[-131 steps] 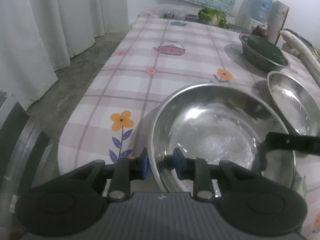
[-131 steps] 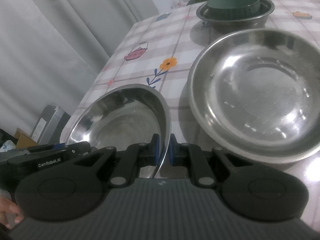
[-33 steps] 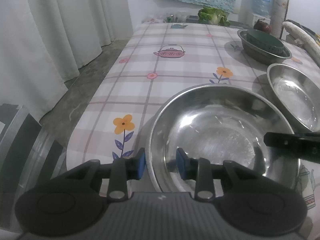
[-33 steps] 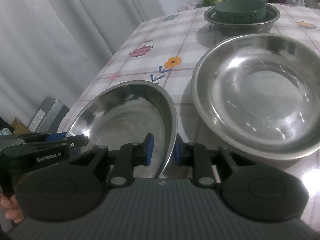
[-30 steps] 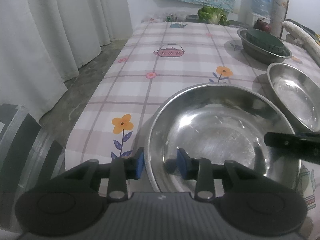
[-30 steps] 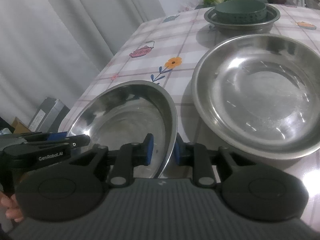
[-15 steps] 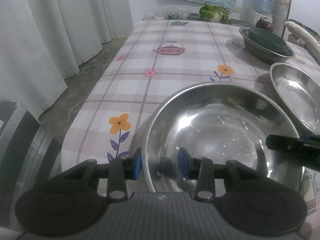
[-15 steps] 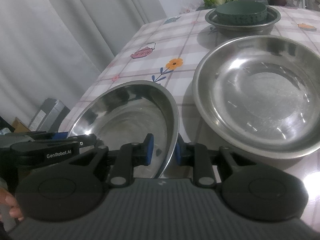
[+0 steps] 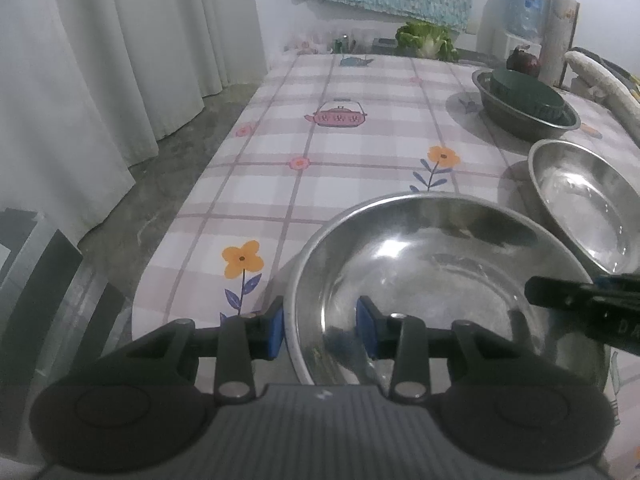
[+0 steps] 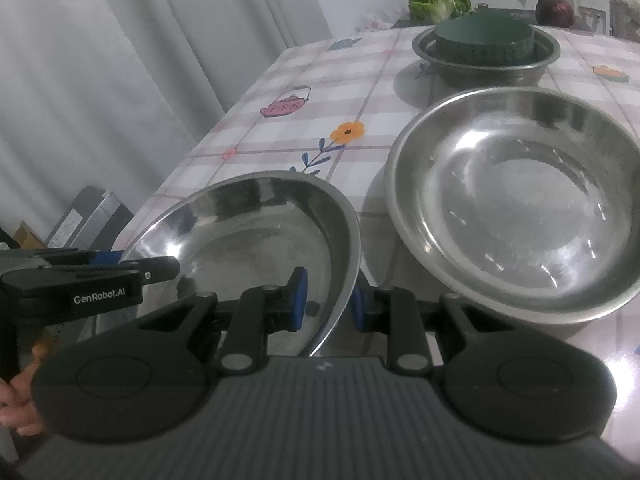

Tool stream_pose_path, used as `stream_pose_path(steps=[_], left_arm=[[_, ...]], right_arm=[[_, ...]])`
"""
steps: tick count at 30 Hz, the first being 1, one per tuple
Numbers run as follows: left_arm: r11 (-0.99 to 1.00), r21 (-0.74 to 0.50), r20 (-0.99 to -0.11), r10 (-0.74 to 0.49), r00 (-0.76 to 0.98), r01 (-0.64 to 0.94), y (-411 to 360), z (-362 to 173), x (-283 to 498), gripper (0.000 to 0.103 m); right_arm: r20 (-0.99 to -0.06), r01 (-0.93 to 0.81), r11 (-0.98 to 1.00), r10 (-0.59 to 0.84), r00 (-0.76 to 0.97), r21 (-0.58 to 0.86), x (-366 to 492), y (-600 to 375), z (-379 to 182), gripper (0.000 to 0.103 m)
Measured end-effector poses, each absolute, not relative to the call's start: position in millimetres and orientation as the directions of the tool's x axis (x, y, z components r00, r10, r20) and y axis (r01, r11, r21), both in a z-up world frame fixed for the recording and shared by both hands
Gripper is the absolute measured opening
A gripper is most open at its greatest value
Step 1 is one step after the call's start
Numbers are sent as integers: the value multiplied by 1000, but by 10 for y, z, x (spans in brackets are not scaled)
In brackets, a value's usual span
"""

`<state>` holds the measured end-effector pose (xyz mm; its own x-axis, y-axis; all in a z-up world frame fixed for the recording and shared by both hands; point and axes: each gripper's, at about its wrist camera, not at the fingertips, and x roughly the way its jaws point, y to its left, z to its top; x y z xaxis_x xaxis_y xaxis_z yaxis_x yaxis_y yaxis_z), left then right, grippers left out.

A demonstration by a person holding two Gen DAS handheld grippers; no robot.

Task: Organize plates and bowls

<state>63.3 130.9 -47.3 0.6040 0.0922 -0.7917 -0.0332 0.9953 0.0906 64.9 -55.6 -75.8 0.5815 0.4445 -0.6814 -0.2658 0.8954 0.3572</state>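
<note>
1. A shallow steel bowl (image 9: 432,280) sits at the near end of a checked tablecloth (image 9: 352,148), close to the table's edge.
2. The left gripper (image 9: 320,326) has its blue pads spread wide, one outside the bowl's near-left rim and one inside. The rim runs between them, and the inner pad stands clear of the metal; nothing is pinched.
3. The right gripper (image 10: 329,302) straddles the same bowl's opposite rim, also parted. Whether its pads brush the rim cannot be told.
4. The relation that matters: a second steel bowl (image 10: 516,200) lies just beside the first, further up the table and toward the right gripper's side, their rims near each other but seemingly apart.
5. My guess is the near bowl would need lifting and carrying that short way to nest inside its neighbour, once both sets of pads close on the rim.
6. Further back, a third steel bowl (image 10: 486,64) holds a dark green dish (image 10: 484,36).
</note>
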Motion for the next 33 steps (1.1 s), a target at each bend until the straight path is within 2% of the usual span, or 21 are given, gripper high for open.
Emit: stream_pose_path(steps=[33], left_arm=[[994,101,-755,106,647,-44,1319,-262,552,38]], right_arm=[[-654,-297,889,457,602,348,619,-536,-610,22]])
